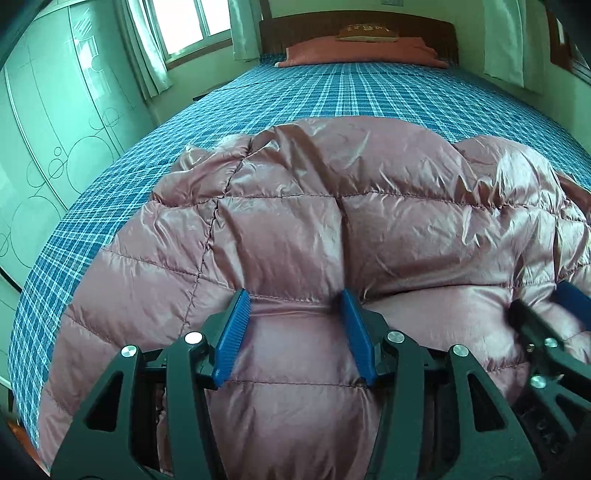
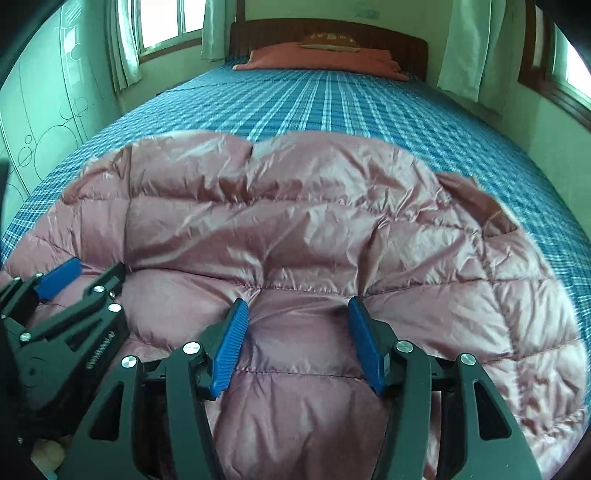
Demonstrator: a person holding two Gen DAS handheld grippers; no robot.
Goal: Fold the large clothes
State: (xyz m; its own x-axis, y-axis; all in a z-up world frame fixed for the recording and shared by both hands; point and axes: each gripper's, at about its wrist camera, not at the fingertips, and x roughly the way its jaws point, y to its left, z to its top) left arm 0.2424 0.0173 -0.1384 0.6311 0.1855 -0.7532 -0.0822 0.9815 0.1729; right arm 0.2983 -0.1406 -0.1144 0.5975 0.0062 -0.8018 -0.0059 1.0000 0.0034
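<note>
- The left gripper (image 1: 295, 297) points steeply down from the bottom centre of its own view. Its jaws stand apart, and a puffed ridge of the down jacket (image 1: 332, 229) bulges up between the blue pads (image 1: 232, 332). Whether the pads press the cloth I cannot tell for sure; they look to flank it without squeezing.
- The right gripper (image 2: 297, 306) takes the same downward pose at the bottom centre of its view. Its jaws are spread a little wider, with jacket fabric swelling between its blue pads (image 2: 229, 347).
- Each tool shows in the other's view: the right gripper (image 1: 546, 325) at the lower right edge, the left gripper (image 2: 85, 277) at the lower left. They sit side by side, near each other, on the jacket's near edge.
- The down jacket (image 2: 295, 221) fills the lower half of both frames, lying on the bed (image 1: 332, 92). It is dusty pink, shiny and crinkled, quilted in puffy horizontal bands with stitched seams.
- The bed's sheet is blue plaid, flat and taut. A reddish pillow (image 1: 362, 51) lies at top centre against a dark wooden headboard (image 1: 354, 26).
- The pads are ribbed blue plastic on black angular linkages with silver rivets.
- Pale curtains (image 2: 122, 48) hang at the upper left.
</note>
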